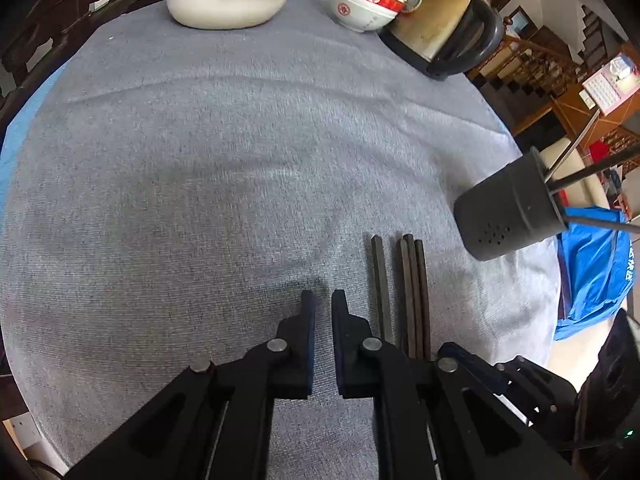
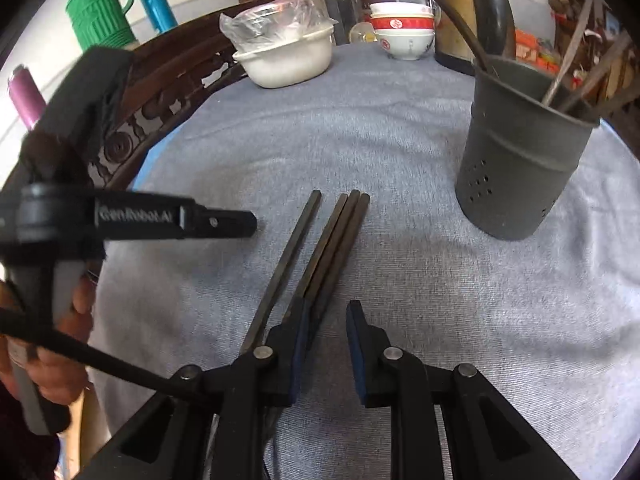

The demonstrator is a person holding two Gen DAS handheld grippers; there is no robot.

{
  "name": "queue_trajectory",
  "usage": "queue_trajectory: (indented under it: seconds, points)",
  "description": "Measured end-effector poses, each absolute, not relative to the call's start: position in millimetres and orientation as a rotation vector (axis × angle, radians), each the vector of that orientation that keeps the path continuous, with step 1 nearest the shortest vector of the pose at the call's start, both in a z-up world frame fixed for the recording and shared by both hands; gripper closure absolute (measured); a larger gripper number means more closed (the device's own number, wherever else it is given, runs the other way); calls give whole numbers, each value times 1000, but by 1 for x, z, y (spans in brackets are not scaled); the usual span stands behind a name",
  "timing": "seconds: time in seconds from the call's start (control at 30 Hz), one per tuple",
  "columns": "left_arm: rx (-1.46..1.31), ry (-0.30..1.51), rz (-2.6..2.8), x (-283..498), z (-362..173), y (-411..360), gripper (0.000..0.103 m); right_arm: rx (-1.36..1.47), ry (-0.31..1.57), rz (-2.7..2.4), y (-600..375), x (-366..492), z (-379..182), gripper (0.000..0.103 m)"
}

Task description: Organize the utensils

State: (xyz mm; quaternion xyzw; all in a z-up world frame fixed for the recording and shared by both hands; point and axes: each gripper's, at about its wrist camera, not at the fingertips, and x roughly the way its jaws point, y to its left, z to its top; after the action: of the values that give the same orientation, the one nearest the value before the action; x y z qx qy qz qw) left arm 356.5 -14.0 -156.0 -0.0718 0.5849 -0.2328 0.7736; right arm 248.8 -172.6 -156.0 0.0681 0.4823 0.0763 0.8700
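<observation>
Low over chopsticks [image 2: 320, 256], right claw [image 2: 326, 312] parted.

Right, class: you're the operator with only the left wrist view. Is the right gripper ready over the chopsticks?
Observer: The right gripper is open and empty, its left finger over the three bunched chopsticks.
Operator: What is inside the holder?
Observer: A curved dark handle leans out over its far left rim.
Operator: Anything behind the chair?
Observer: A green jug and a blue bottle.
</observation>
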Motion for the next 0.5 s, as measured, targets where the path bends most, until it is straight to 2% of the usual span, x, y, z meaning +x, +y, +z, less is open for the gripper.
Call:
queue_trajectory:
  seconds: [0.07, 0.37, 0.5]
  points:
    - [-153, 1265, -516, 356, -152, -16, 95, 107, 1031, 119, -175, 250, -158, 81]
    - [-156, 1279, -519, 358, -153, -23, 93, 378, 1051, 97, -211, 264, -164, 83]
    - [-152, 1290, -530, 359, -154, -30, 92, 391, 1048, 75, -215, 276, -166, 83]
